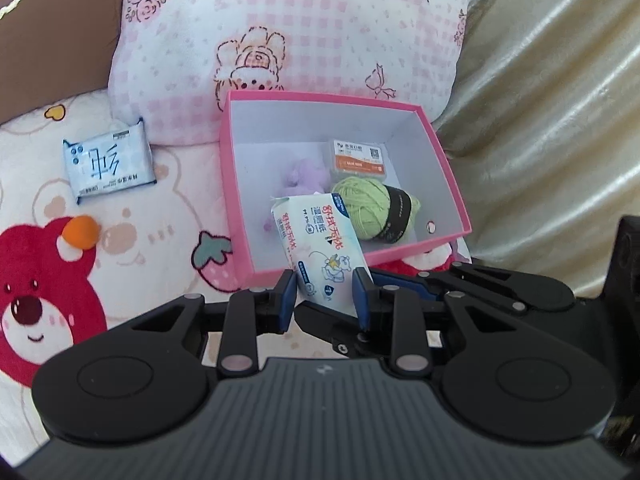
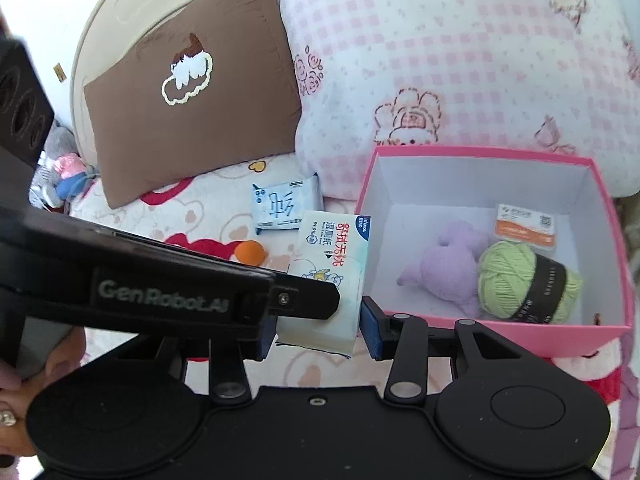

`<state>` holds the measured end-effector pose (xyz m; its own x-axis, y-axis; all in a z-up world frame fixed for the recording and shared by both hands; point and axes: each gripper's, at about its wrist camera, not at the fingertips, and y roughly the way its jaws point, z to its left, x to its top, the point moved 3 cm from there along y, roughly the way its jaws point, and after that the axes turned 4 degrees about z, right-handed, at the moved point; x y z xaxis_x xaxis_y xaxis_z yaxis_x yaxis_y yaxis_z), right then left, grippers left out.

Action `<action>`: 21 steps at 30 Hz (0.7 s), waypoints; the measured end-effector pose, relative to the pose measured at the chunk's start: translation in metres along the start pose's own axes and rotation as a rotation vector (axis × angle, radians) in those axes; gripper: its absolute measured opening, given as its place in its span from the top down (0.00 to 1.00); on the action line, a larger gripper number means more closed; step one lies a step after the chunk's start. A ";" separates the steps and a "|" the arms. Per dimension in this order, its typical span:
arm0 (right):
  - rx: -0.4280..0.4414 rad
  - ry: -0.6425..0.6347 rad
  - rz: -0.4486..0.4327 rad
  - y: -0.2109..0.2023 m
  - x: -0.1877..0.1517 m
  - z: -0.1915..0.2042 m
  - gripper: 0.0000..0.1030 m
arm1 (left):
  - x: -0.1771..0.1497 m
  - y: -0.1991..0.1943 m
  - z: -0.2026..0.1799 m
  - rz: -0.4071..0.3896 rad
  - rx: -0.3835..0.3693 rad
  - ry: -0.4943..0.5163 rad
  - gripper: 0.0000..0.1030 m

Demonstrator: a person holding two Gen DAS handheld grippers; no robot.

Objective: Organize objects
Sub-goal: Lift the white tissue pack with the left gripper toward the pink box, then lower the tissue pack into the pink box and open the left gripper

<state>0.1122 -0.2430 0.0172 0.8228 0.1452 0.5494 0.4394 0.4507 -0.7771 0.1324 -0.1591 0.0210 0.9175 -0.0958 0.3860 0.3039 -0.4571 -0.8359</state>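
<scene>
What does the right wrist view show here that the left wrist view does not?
Only the right wrist view shows the whole brown cushion, with its cloud motif, the soft toys at the bed's edge, and a hand on the gripper handle.

Only the left wrist view shows the shiny beige curtain and the red bear print.

Both show the wet wipes pack gripped by both grippers, the pink box holding green yarn, a purple plush and an orange-labelled case, plus the blue tissue pack and orange ball outside.

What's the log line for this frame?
wipes pack: at pink box, not inside | left gripper: shut on pack | right gripper: shut on pack
</scene>
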 end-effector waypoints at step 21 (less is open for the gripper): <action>-0.003 0.130 0.010 0.095 0.058 -0.072 0.53 | 0.082 0.105 0.031 0.036 0.057 -0.016 0.72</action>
<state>0.2277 -0.2550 -0.0469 0.8669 0.0340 0.4974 0.4318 0.4476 -0.7831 0.2472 -0.1878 -0.0476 0.9321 -0.0970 0.3490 0.2839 -0.4026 -0.8702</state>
